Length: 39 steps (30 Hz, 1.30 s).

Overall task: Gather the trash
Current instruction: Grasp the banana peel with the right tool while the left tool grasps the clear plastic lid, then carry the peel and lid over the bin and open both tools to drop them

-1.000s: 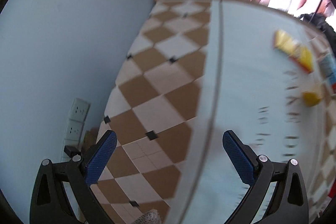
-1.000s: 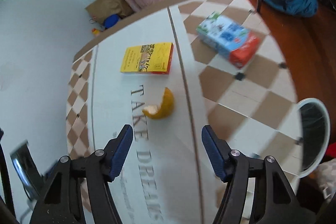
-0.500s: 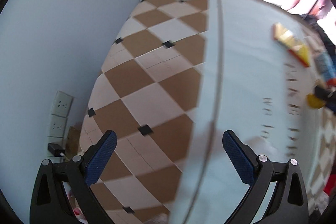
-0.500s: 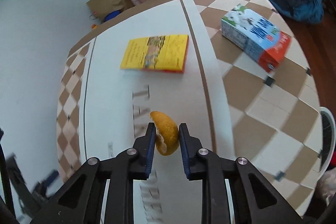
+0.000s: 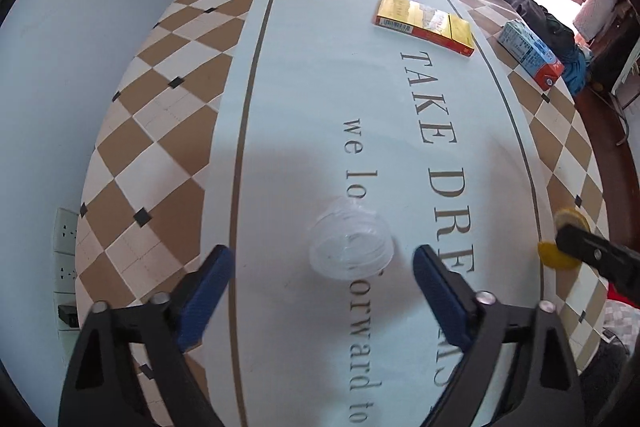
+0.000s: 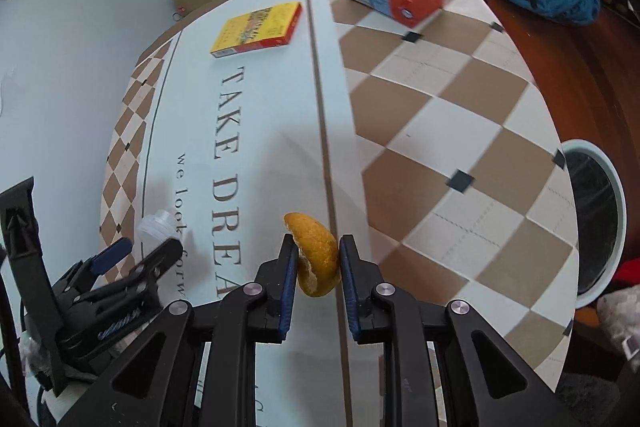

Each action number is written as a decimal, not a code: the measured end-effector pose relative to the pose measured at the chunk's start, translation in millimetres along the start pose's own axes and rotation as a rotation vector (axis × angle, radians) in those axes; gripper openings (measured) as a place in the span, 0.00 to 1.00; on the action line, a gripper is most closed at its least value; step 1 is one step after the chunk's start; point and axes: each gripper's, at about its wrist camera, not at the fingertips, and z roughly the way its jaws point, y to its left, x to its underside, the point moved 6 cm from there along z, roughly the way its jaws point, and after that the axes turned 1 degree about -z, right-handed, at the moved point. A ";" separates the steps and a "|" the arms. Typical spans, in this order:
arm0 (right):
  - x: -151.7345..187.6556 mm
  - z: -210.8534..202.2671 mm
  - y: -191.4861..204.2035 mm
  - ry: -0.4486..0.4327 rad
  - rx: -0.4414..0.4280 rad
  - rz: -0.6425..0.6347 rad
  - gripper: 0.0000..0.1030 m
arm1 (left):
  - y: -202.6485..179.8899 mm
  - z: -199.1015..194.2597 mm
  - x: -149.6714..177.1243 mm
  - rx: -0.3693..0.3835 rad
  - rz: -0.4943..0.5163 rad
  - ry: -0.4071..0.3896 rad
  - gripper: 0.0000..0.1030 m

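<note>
Right gripper (image 6: 318, 265) now clamped on curved orange peel piece (image 6: 316, 255), lifted clear of surface (image 6: 420, 131) vs half second back. Left gripper (image 5: 320, 267) swung over, jaws wide apart, crumpled clear plastic cup (image 5: 350, 247) sitting right between fingertips. Next grab looks lined up; white-rimmed bin (image 6: 596, 219) off right of right gripper.

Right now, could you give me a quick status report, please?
Right hand-held gripper shut on orange peel. Left hand-held gripper open, around clear plastic cup. Nothing in the way.
</note>
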 end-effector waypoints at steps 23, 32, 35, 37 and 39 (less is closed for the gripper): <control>0.2 -126.6 -5.8 -0.169 -0.071 -0.057 0.20 | -49.9 -126.7 -10.6 -0.048 0.099 -0.207 0.36; -1.6 -246.7 -99.4 -0.324 -0.059 0.039 0.20 | -170.1 -210.3 -31.9 0.098 0.239 -0.329 0.36; 3.1 -271.9 -147.0 -0.359 -0.017 0.092 0.20 | -227.0 -212.8 -32.7 0.161 0.307 -0.332 0.36; 8.6 -278.2 -182.2 -0.364 0.015 0.139 0.20 | -260.6 -207.5 -30.8 0.194 0.347 -0.324 0.36; 15.2 -275.7 -220.6 -0.352 0.047 0.194 0.20 | -296.7 -197.6 -27.1 0.224 0.391 -0.307 0.36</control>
